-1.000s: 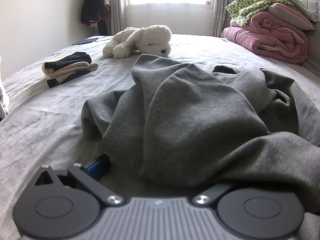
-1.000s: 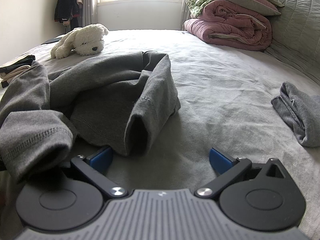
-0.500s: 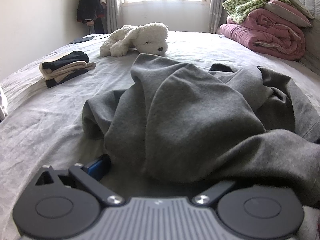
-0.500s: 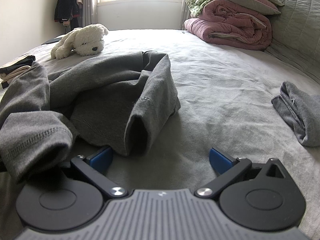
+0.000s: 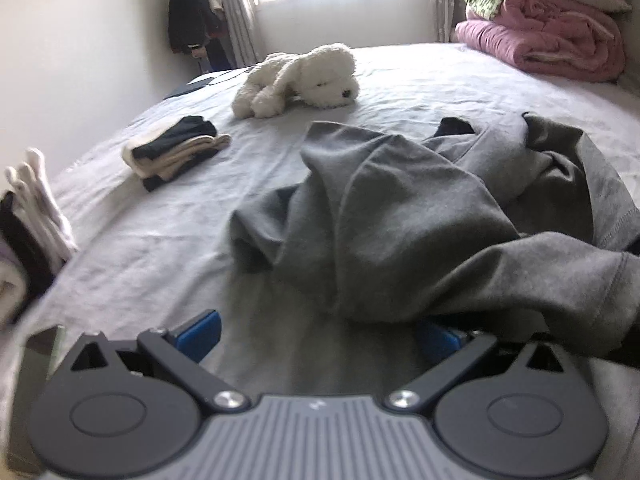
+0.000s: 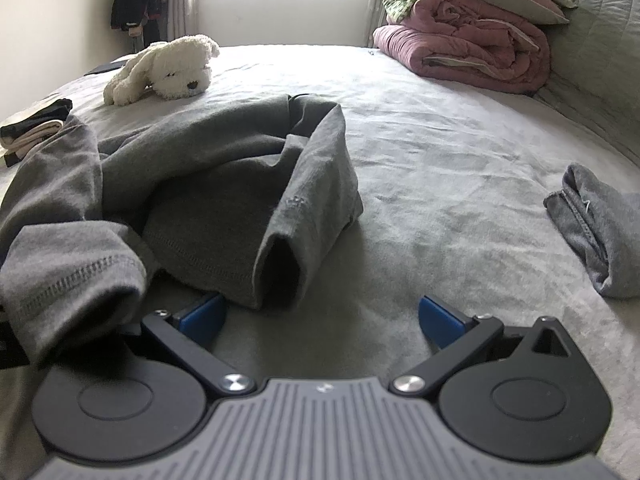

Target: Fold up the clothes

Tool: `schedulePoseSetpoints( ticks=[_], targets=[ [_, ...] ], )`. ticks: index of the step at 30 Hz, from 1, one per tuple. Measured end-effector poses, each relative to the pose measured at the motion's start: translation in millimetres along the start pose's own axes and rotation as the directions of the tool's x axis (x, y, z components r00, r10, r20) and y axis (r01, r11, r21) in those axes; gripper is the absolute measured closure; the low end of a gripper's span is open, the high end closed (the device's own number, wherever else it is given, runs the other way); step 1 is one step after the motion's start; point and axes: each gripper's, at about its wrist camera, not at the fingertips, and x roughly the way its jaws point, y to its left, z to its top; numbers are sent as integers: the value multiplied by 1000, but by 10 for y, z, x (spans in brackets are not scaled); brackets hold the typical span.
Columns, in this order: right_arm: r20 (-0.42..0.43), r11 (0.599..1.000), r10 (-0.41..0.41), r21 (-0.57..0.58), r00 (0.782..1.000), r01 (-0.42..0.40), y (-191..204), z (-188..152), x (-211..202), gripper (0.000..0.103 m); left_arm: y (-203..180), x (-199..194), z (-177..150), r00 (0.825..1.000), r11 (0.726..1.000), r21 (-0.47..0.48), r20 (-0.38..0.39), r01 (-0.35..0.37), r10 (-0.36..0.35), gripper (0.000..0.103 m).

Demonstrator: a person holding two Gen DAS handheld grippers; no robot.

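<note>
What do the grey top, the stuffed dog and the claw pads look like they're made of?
Grey top: looks like soft matte knit jersey, probably cotton blend; heathered surface, limp folds, twin-needle hem stitching.
Stuffed dog: cream plush, curly fleecy pile, likely synthetic.
Right claw pads: smooth blue, either rubber or plastic; arms matte black, apparently plastic with bright metal pivot screws.

I see a wide bed covered in a pale grey, lightly creased sheet. On it lies a crumpled dark grey knit garment, heaped near me. Farther back rests a fluffy white plush dog, and to the left a small folded stack of black and cream clothes. A smaller bunched grey cloth lies on the right, and rolled pink quilts sit at the far corner.
</note>
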Motion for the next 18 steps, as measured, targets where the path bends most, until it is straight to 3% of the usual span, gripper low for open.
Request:
schedulePoseSetpoints(
  ticks=[4, 8, 18],
  targets=[
    [-14, 1000, 3, 4, 1000, -3, -3, 11, 5, 0, 26, -139, 103, 998, 998, 41, -46, -41, 43, 0],
    [11, 1000, 10, 1, 1000, -10, -10, -35, 12, 0, 65, -261, 296, 999, 998, 45, -18, -36, 37, 0],
    [32, 999, 27, -23, 999, -27, -11, -24, 66, 0, 121, -11, 747, 987, 989, -31, -60, 147, -148, 0]
  ],
)
